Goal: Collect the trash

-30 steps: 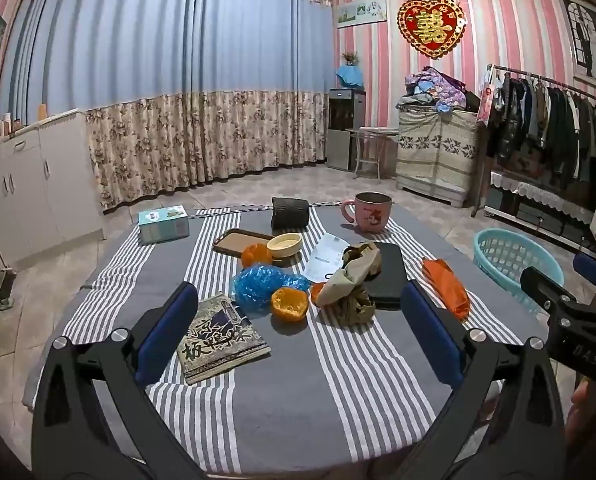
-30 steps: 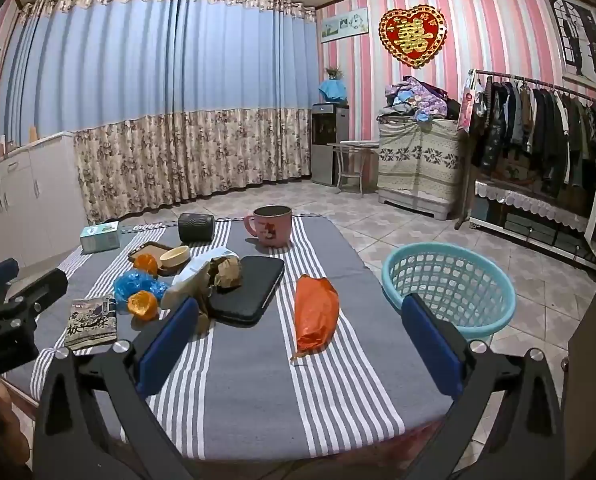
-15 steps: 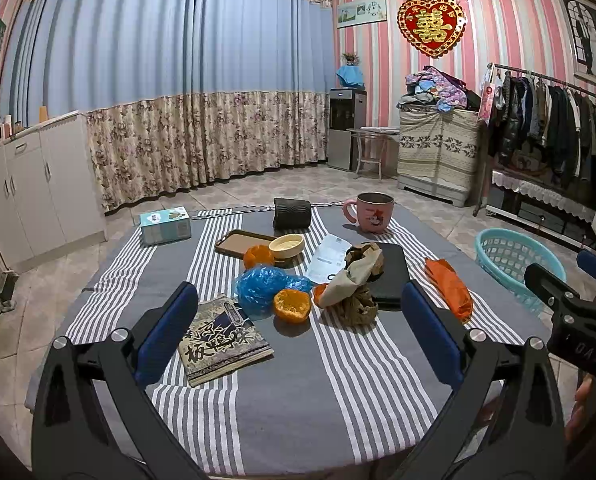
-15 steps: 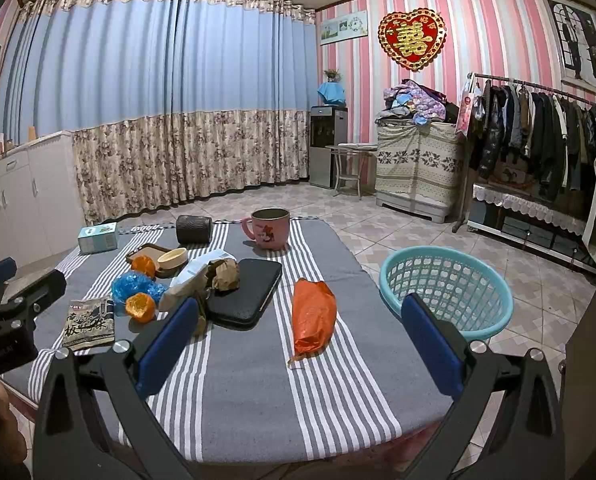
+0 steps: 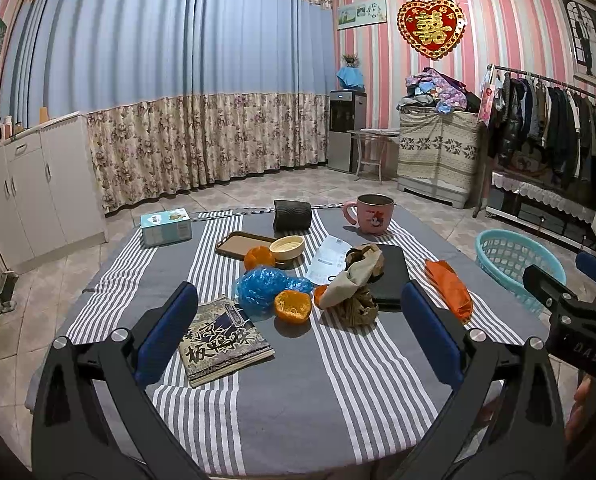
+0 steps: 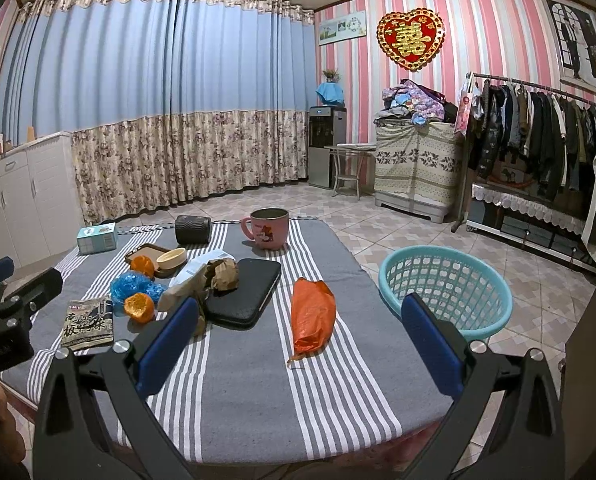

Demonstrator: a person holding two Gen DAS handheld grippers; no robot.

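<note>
both grippers, left gripper (image 5: 298, 332) and right gripper (image 6: 298, 332), wide open, empty-handed; teal basket (image 6: 445, 294) and pink mug (image 6: 266, 228) without visible contents

The crumpled brown paper (image 5: 353, 300) hid part of the black case (image 5: 389, 276) and of the white slip (image 5: 327, 260) — and the blue basket (image 5: 509, 264) sat partly behind the right gripper (image 5: 577, 292).

Both cams are sitting low at the near edge of the table (image 5: 298, 400), looking across it toward the curtains (image 5: 170, 80). The left one is facing the table's middle; the right one is sitting further right, catching the teal basket (image 6: 445, 292) up close. Both are sharing the pink mug (image 5: 373, 214) and the orange bag (image 6: 311, 316).
</note>
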